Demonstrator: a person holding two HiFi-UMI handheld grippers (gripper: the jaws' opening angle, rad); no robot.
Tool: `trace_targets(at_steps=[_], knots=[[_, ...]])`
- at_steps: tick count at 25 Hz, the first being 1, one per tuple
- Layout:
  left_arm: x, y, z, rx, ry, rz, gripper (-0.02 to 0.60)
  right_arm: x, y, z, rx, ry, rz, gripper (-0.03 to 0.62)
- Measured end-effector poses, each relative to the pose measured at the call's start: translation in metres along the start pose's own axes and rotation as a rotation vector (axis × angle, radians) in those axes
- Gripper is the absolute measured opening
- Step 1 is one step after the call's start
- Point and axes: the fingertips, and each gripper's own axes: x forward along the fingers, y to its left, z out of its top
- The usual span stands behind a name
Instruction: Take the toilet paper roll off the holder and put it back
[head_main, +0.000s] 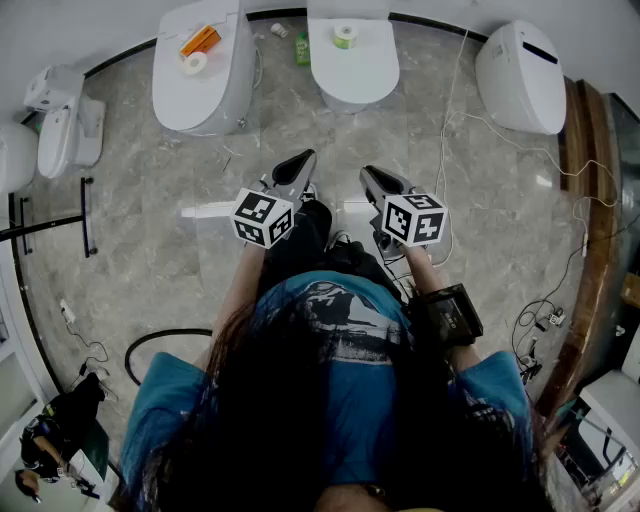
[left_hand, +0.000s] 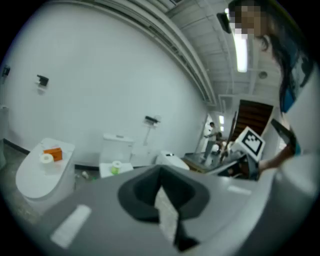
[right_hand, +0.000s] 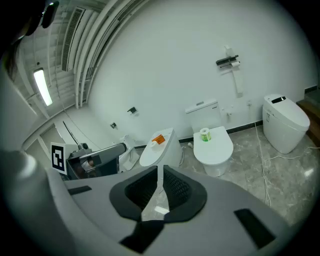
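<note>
Toilet paper roll (head_main: 345, 36) with a green centre stood upright on the closed lid of the middle toilet (head_main: 352, 75) — in neither claw. A wall holder (right_hand: 227, 61) was fixed to the white wall above the middle toilet and slightly to its right, well apart from the roll; whether it carried anything could not be made out.

The left claw (head_main: 300, 163) and the right claw (head_main: 368, 176) were held side by side over the marble floor (head_main: 150, 220) in front of the middle toilet, well short of it, both tipped somewhat downward. The left claw's jaws were closed together with nothing between them; the right claw's jaws were likewise pressed shut and empty.

Left of the middle toilet stood a second toilet (head_main: 205, 100), its lid bearing a smaller white roll (head_main: 194, 63) and an orange box (head_main: 200, 41) just beside it. A green bottle (head_main: 302, 50) sat on the floor between those two toilets, near the wall. Right of the middle toilet stood a third toilet (head_main: 522, 80) — a white cable (head_main: 455, 110) trailed over the floor between them
</note>
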Motion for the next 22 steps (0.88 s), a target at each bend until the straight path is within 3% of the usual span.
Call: trace_targets(at_steps=[10,16,22], knots=[[0.037,0.076,0.035,0.006,0.007,-0.043,0.0,0.065,-0.003,0.061,0.01,-0.02,-0.034,0.048],[0.058,0.101,0.048,0.023,0.019,-0.088,0.0,0.087,-0.011,0.082,0.036,-0.044,-0.07,0.048],[0.066,0.126,0.054,0.005,0.025,-0.086,0.0,0.104,-0.017,0.098,0.047,-0.045,-0.092,0.048]])
